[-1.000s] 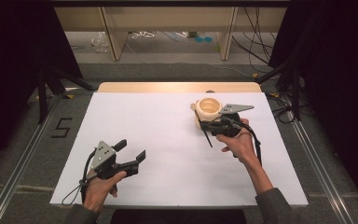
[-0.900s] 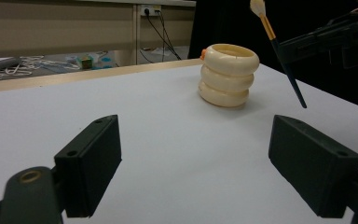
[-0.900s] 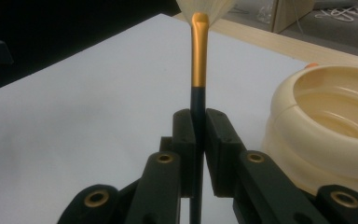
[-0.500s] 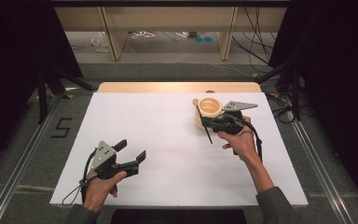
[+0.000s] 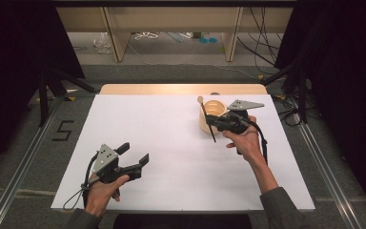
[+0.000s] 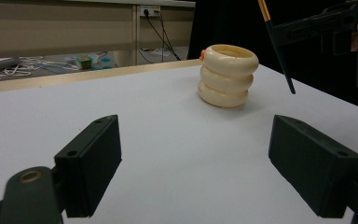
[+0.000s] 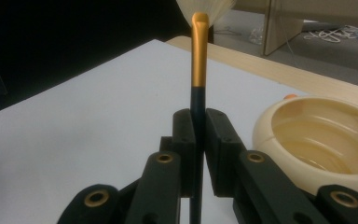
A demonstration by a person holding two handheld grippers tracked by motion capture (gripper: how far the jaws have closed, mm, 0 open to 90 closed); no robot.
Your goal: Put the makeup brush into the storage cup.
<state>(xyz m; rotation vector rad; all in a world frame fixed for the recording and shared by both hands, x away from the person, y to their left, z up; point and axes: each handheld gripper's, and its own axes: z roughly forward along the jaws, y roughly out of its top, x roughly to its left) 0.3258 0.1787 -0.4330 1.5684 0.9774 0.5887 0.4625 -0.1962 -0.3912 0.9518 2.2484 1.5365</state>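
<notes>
Your right gripper (image 7: 198, 135) has its jaws clenched on the brush (image 7: 198, 70), pinching the dark part of the handle just below the gold band, with pale bristles at the top end. In the high view that brush (image 5: 207, 120) hangs above the table beside the cream ribbed cup (image 5: 213, 115), its dark tip slanting down toward you and its head up by the cup's far-left rim. The right gripper (image 5: 215, 123) sits just on your side of the cup, over the white sheet (image 5: 171, 143).

Your left gripper (image 5: 134, 153) has its jaws released, wide apart with nothing between them, well apart from the cup, toward your near left. From its camera the cup (image 6: 227, 75) stands upright ahead between the spread pads.
</notes>
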